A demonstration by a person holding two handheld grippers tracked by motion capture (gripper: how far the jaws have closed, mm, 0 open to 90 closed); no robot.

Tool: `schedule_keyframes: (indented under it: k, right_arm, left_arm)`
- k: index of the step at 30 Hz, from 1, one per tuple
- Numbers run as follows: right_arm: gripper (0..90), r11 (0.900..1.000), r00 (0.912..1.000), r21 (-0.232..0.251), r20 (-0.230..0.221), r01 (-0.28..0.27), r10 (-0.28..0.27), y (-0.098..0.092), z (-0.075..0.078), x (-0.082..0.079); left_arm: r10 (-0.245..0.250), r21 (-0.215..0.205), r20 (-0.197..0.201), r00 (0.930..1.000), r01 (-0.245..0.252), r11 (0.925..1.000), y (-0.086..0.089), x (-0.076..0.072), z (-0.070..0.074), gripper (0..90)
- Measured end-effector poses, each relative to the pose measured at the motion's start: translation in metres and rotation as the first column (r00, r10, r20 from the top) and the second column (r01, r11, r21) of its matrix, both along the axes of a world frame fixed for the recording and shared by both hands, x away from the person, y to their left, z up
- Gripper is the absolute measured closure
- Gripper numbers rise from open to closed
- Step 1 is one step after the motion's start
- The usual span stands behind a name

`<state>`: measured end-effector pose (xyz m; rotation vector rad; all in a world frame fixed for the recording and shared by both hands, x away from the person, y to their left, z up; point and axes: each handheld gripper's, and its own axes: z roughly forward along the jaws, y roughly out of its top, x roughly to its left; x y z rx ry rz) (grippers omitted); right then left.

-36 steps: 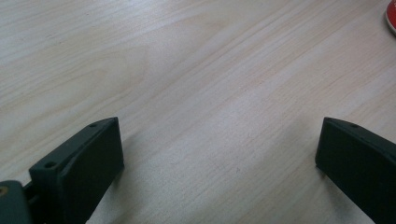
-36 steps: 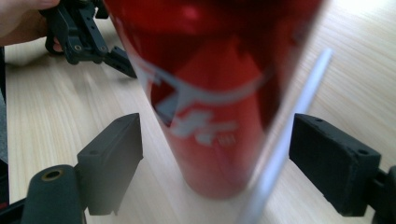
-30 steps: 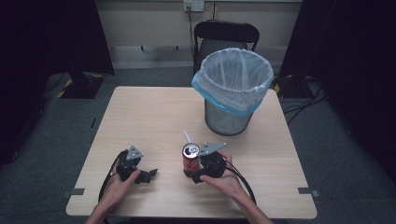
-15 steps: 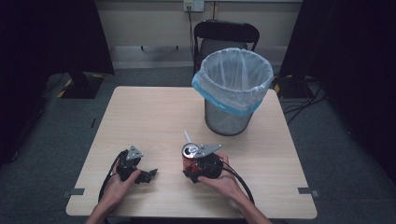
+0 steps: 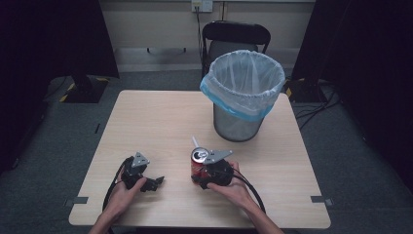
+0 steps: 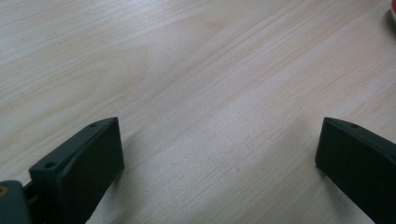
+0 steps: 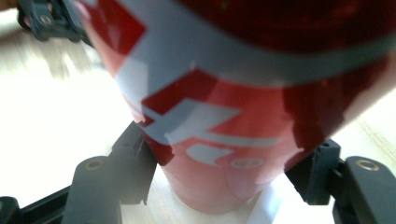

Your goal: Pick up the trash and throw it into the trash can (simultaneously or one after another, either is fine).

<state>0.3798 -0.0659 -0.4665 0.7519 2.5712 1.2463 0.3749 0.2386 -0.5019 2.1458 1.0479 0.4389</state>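
Where pale woodgrain table spreads, cylindrical glossy red can upright.

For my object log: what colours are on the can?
The can is red with white markings, seen best in the right gripper view.

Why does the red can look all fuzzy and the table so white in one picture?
In the right gripper view the red can sits too close to the camera, so it blurs, and the table beside it glares white. The left gripper view is sharp, wood grain showing. The high view is dim, with dark edges.
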Motion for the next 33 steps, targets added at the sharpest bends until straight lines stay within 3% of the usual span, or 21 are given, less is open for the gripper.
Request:
schedule_keyframes:
  k: [22,33]
  right_arm:
    - [34.2,0.997,0.9998,0.079,-0.014,0.012,-0.011,-0.008,0.021,0.003]
    - [34.2,0.99,0.9998,0.141,-0.003,-0.017,0.018,-0.007,0.042,0.006]
  left_arm:
    - [0.0,0.0,0.0,1.0,0.0,1.0,0.0,0.0,0.0,0.3]
    - [0.0,0.0,0.0,1.0,0.0,1.0,0.0,0.0,0.0,0.3]
